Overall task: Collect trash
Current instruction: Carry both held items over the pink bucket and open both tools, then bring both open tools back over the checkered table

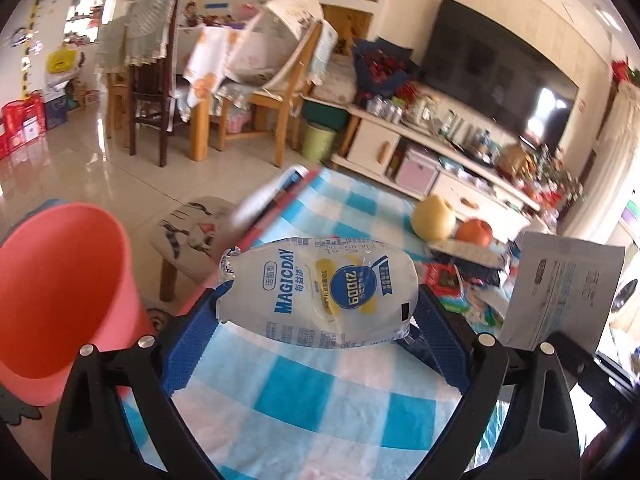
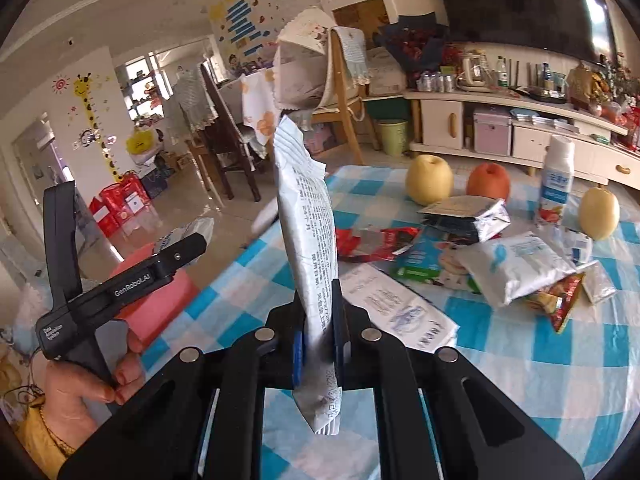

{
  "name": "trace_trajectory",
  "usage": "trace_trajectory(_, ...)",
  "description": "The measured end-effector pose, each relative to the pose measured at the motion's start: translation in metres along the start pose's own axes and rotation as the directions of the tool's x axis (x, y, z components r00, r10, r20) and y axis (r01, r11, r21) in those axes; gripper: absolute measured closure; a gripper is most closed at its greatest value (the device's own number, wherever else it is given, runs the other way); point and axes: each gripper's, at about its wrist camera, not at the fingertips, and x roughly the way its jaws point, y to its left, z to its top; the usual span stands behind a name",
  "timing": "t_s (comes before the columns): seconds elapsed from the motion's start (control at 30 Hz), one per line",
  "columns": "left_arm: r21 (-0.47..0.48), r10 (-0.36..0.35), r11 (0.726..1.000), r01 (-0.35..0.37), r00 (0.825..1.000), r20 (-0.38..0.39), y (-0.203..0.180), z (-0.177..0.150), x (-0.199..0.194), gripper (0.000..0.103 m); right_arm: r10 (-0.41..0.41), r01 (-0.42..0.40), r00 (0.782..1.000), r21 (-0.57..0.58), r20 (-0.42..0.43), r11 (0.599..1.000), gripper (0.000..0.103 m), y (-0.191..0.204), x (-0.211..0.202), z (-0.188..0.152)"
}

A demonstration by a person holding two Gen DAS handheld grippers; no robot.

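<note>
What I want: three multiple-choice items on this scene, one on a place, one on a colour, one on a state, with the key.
1. The pink bin stands: A on the TV shelf; B off the tablecloth, left of the MAGICDAY pouch; C behind the fruit.
2. The tablecloth is: A plain red; B blue-and-white checked; C green striped.
3. The right tongs are: A open and empty; B shut on an orange; C shut on a white printed wrapper.
Key: B, the bin shows beyond the cloth's edge; B, checks show in both views; C, the wrapper is pinched between the tongs.
</note>
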Motion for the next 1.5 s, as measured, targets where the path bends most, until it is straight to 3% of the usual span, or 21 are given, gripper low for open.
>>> trace_trajectory(0.13, -0.111, 0.101, 0.99, -0.092, 0.992, 0.077, 0.043, 0.013, -0.021, 0.007, 0.152, -0.153, 0.988, -0.016, -0.015, 0.988, 0.091, 0.055, 0.028, 0.018)
trace_trajectory(0.23, -0.23, 0.184, 0.961, -0.155, 0.977, 0.107, 0.086, 0.019, -0.034, 0.007, 0.243, -0.245, 0.969, -0.047, -0.034, 0.968, 0.091, 0.099, 0.051, 0.03)
trace_trajectory(0.3, -0.296, 0.253, 0.931, -0.213, 0.962, 0.103, 0.111, 0.023, -0.038, 0.007, 0.305, -0.307, 0.951, -0.053, -0.054, 0.95, 0.091, 0.128, 0.069, 0.036)
trace_trajectory(0.43, -0.427, 0.403, 0.836, -0.345, 0.914, 0.049, 0.162, 0.025, -0.041, 0.007, 0.399, -0.403, 0.913, -0.039, -0.09, 0.914, 0.091, 0.177, 0.107, 0.045)
trace_trajectory(0.53, -0.517, 0.444, 0.765, -0.384, 0.896, -0.009, 0.196, 0.023, -0.04, 0.007, 0.414, -0.422, 0.902, -0.038, -0.125, 0.906, 0.091, 0.202, 0.135, 0.049)
trace_trajectory(0.67, -0.593, 0.424, 0.707, -0.385, 0.902, -0.08, 0.23, 0.018, -0.032, 0.007, 0.44, -0.45, 0.876, -0.009, -0.2, 0.893, 0.089, 0.224, 0.173, 0.045)
trace_trajectory(0.73, -0.625, 0.425, 0.675, -0.392, 0.899, -0.105, 0.242, 0.015, -0.029, 0.007, 0.399, -0.415, 0.889, -0.023, -0.224, 0.91, 0.088, 0.229, 0.185, 0.041)
trace_trajectory(0.8, -0.636, 0.432, 0.66, -0.399, 0.895, -0.112, 0.248, 0.011, -0.029, 0.007, 0.394, -0.405, 0.886, 0.003, -0.245, 0.914, 0.085, 0.228, 0.192, 0.035)
trace_trajectory(0.83, -0.635, 0.435, 0.659, -0.402, 0.893, -0.114, 0.25, 0.01, -0.028, 0.007, 0.392, -0.401, 0.887, 0.014, -0.243, 0.916, 0.078, 0.225, 0.192, 0.032)
trace_trajectory(0.87, -0.625, 0.446, 0.662, -0.414, 0.887, -0.114, 0.25, 0.011, -0.027, 0.007, 0.375, -0.382, 0.898, 0.015, -0.232, 0.924, 0.063, 0.223, 0.189, 0.03)
trace_trajectory(0.97, -0.603, 0.469, 0.671, -0.431, 0.877, -0.105, 0.243, 0.006, -0.026, 0.007, 0.336, -0.341, 0.923, 0.006, -0.188, 0.94, 0.038, 0.215, 0.175, 0.024)
trace_trajectory(1.07, -0.605, 0.49, 0.671, -0.429, 0.869, -0.071, 0.242, 0.005, -0.03, 0.007, 0.277, -0.281, 0.949, -0.007, -0.149, 0.96, 0.024, 0.201, 0.161, 0.015)
trace_trajectory(1.13, -0.592, 0.512, 0.678, -0.435, 0.858, -0.045, 0.237, 0.008, -0.032, 0.007, 0.233, -0.238, 0.964, -0.023, -0.128, 0.971, 0.021, 0.191, 0.151, 0.009)
trace_trajectory(1.23, -0.579, 0.512, 0.71, -0.401, 0.858, 0.034, 0.225, 0.01, -0.035, 0.007, 0.177, -0.183, 0.979, -0.053, -0.102, 0.982, 0.015, 0.175, 0.135, 0.004)
trace_trajectory(1.33, -0.543, 0.458, 0.765, -0.345, 0.885, 0.083, 0.209, 0.014, -0.031, 0.007, 0.123, -0.13, 0.989, -0.088, -0.077, 0.988, 0.013, 0.162, 0.112, -0.005)
trace_trajectory(1.5, -0.382, 0.306, 0.893, -0.239, 0.944, 0.125, 0.173, 0.022, -0.025, 0.007, 0.034, -0.043, 0.998, -0.146, -0.059, 0.988, 0.013, 0.139, 0.085, -0.012)
